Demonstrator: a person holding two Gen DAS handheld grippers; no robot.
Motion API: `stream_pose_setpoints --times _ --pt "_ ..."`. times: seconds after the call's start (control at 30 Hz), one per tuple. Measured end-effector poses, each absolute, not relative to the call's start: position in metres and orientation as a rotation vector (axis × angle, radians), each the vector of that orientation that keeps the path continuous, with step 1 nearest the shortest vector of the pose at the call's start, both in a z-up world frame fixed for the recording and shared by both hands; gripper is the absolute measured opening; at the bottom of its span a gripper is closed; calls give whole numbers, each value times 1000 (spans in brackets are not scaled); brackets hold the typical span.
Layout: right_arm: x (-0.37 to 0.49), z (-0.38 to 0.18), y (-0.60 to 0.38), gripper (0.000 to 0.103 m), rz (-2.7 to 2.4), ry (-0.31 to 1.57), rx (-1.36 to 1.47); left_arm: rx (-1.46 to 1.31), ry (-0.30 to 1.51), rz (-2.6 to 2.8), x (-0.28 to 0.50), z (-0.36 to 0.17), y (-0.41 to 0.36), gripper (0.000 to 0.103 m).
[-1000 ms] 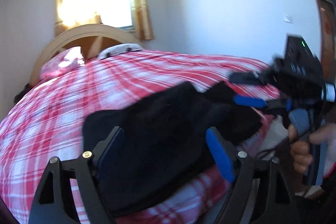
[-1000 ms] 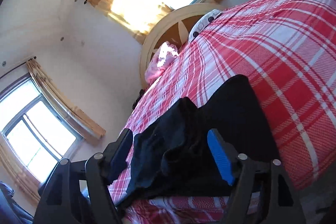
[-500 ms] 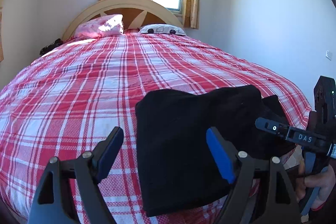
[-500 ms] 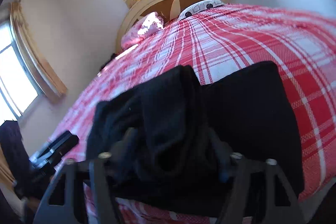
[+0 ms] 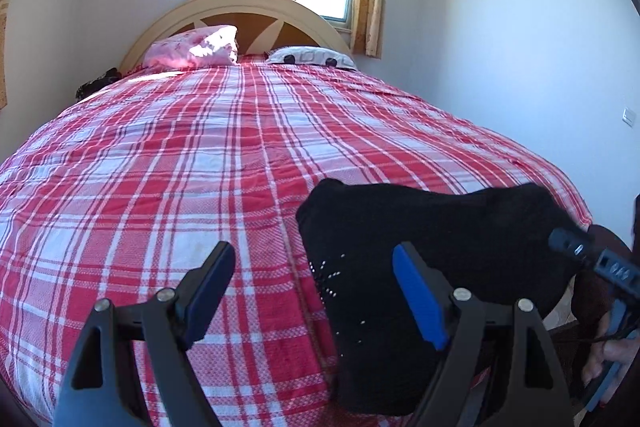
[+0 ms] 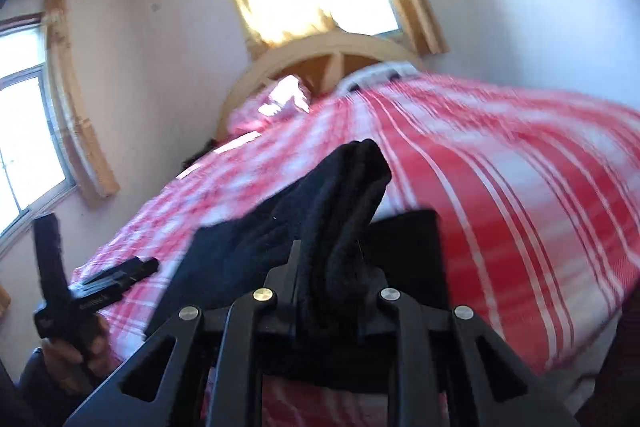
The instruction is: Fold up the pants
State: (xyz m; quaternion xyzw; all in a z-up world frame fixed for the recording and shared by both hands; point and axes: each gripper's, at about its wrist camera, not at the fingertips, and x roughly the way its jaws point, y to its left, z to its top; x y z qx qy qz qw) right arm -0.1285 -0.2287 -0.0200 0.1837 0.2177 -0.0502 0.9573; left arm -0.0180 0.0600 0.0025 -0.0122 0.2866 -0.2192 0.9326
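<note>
The black pants lie folded near the foot of the bed. The right tongs are closing, pinching a bunched fold of them, lifted off the bed. The left tongs hang spread and empty just beside the pants.

Little can be read. In the right wrist view, pale lettering runs along the black body of the left gripper, low to the left of the right gripper, but it is too small and blurred to make out. In the left wrist view, the right gripper shows small pale marks on its black body, far right of the left gripper; they do not resolve into letters. No other text, label or number is legible.
</note>
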Motion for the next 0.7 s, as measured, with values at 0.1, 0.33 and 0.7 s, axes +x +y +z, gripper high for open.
stream_pose_setpoints --times 0.1,0.33,0.7 --pt "-132 -62 -247 27 -138 515 498 9 592 -461 -21 0 50 84" --pt "-153 -34 -261 39 -227 437 542 40 572 -408 -18 11 52 84" --pt "-126 -28 -170 29 -100 554 167 119 607 -513 -2 9 -25 84"
